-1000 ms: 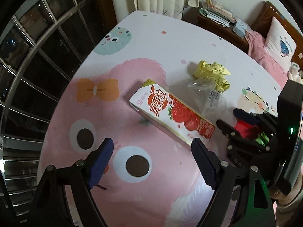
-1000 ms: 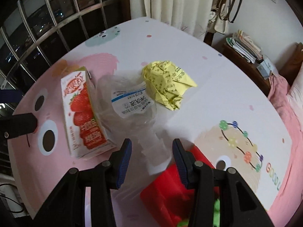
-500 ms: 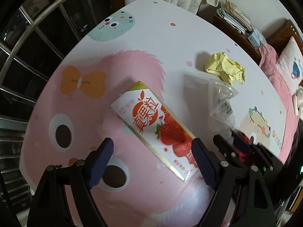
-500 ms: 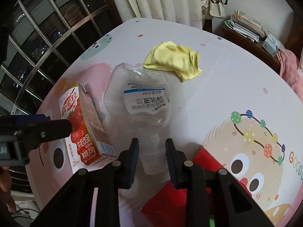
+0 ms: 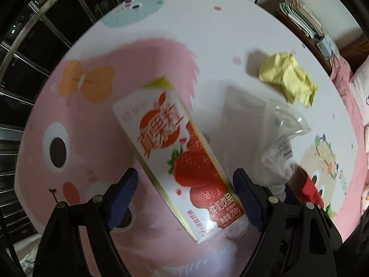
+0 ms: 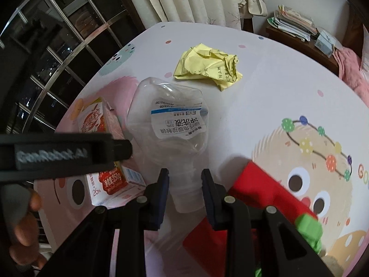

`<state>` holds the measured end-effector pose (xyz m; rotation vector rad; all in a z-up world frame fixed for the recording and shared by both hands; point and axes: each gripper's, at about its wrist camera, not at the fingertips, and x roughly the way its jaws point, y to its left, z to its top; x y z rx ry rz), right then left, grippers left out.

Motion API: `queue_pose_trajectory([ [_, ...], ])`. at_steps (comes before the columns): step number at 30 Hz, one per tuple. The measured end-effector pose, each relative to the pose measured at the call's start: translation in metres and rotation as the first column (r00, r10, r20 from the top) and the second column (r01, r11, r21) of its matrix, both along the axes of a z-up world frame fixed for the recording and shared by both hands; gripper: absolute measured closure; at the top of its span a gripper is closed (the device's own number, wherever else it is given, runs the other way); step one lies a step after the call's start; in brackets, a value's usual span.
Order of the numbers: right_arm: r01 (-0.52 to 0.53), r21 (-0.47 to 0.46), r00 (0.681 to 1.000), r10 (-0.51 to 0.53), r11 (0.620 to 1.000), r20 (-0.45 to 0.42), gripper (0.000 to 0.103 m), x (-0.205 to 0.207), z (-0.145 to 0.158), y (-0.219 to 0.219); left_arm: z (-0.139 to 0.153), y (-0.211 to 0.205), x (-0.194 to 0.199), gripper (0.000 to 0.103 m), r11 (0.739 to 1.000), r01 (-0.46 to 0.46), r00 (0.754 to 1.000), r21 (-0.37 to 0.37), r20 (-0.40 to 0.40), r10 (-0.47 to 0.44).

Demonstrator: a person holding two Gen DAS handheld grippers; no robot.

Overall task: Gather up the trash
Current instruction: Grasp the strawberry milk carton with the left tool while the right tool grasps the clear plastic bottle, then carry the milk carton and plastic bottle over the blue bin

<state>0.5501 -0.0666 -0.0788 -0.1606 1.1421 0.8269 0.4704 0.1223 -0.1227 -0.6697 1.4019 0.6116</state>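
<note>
A white drink carton with strawberry print lies flat on the cartoon tablecloth. My left gripper points down over it, open, its blue pads on either side of the carton's lower half and clear of it. A crushed clear plastic bottle with a white label lies beside the carton. My right gripper is shut on the bottle's neck, a pad against each side. A crumpled yellow paper lies farther back, apart from the bottle; the left wrist view shows this paper at the upper right.
A red packet with something green on it lies just right of my right gripper. A person's hand holds the left tool. Window bars run past the table's left edge. A curtain, a shelf of papers and pink bedding stand behind.
The left gripper has sunk toward the carton, which now lies between its open fingers. The right gripper's jaws have closed onto the bottle's neck.
</note>
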Motion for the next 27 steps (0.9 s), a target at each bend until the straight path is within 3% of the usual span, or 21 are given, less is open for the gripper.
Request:
queue_pose_trajectory([
  [3, 0.012, 0.015, 1.0, -0.011, 1.0, -0.017, 0.075, -0.008, 0.003, -0.004, -0.008, -0.003, -0.011, 0.023, 0.999, 0.012, 1.0, -0.033, 0.011, -0.011],
  [6, 0.015, 0.025, 1.0, -0.015, 1.0, -0.017, 0.075, -0.018, 0.006, -0.006, -0.012, -0.006, -0.022, 0.049, 0.998, 0.043, 0.999, -0.034, 0.014, -0.043],
  [13, 0.046, 0.042, 0.999, -0.046, 0.998, -0.014, 0.075, -0.052, 0.015, -0.011, -0.004, -0.015, -0.043, 0.05, 0.984, 0.171, 0.984, 0.05, 0.033, -0.173],
  [18, 0.081, 0.05, 0.997, -0.081, 0.995, -0.009, 0.075, -0.086, 0.025, -0.017, 0.008, -0.028, -0.068, 0.051, 0.956, 0.272, 0.96, 0.11, 0.043, -0.278],
  [23, 0.145, 0.052, 0.989, -0.145, 0.988, -0.003, 0.075, -0.131, 0.037, -0.024, 0.027, -0.03, -0.11, 0.051, 0.921, 0.366, 0.922, 0.137, 0.082, -0.379],
  [27, 0.218, 0.064, 0.976, -0.219, 0.974, 0.001, 0.075, -0.18, 0.044, -0.031, 0.045, -0.035, -0.147, 0.051, 0.879, 0.451, 0.873, 0.154, 0.129, -0.47],
])
